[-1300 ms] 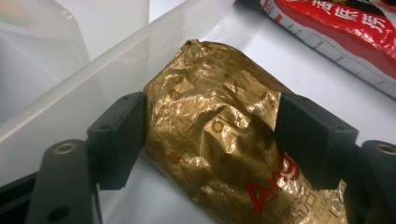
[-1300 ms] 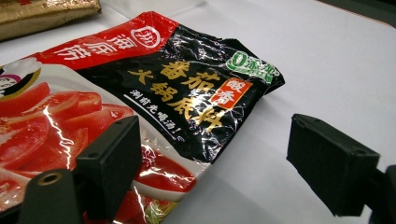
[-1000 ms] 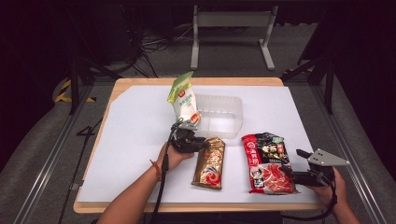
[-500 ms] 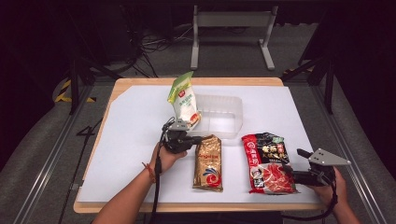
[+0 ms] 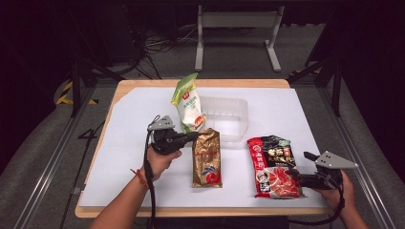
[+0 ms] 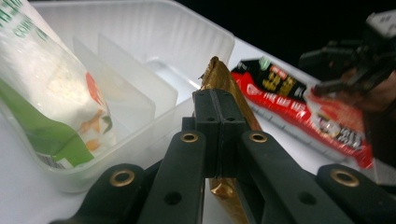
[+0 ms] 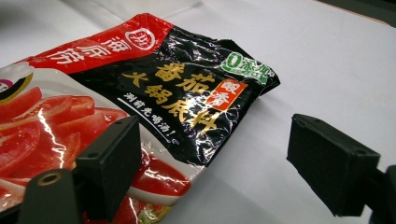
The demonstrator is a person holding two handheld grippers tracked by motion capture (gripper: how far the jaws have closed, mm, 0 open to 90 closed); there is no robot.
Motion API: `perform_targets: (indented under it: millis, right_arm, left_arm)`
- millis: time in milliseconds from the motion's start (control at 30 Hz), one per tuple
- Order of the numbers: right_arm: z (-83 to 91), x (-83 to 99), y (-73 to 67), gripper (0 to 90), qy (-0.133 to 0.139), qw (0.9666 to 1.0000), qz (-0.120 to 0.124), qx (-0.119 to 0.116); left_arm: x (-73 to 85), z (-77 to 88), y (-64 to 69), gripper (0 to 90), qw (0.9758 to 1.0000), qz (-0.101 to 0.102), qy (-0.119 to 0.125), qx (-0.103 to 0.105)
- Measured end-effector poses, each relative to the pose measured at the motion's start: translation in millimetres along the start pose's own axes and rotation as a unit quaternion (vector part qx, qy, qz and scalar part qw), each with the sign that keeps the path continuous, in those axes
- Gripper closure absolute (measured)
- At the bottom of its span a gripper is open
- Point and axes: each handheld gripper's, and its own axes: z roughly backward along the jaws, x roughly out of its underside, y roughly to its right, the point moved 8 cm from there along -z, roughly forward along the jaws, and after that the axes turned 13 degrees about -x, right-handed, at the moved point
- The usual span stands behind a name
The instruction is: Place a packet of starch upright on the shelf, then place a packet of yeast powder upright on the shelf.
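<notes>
A gold foil packet (image 5: 207, 160) lies lengthwise on the white table cover, and its top corner is pinched in my left gripper (image 5: 195, 136). In the left gripper view the black jaws (image 6: 217, 112) are pressed together on the gold packet's edge (image 6: 219, 77). A green-and-white pouch (image 5: 187, 102) leans in the left end of a clear plastic container (image 5: 229, 117). A red-and-black sauce packet (image 5: 274, 164) lies flat at the right. My right gripper (image 5: 301, 167) stands open at its near right edge, one jaw over the packet (image 7: 154, 84), the other over bare table.
The clear container's wall (image 6: 154, 28) has thin dividers inside, and the green-and-white pouch (image 6: 51, 93) rests against them. The red packet (image 6: 299, 98) and the other hand's gripper lie beyond the gold one. Dark floor and metal stands surround the wooden table (image 5: 143, 86).
My left hand has drawn back to the left and risen, taking the gold packet's top end with it; the packet now lies straighter. The right hand has stayed put.
</notes>
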Motion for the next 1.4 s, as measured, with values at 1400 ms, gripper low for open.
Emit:
perform_targets:
  millis: [1400]
  right_arm:
    - [2.2, 1.5, -1.5, 17.9, 0.003, 1.0, 0.004, -0.003]
  left_arm:
    - [-99.8, 16.6, 29.3, 90.0, 0.9893, -0.009, 0.146, -0.01]
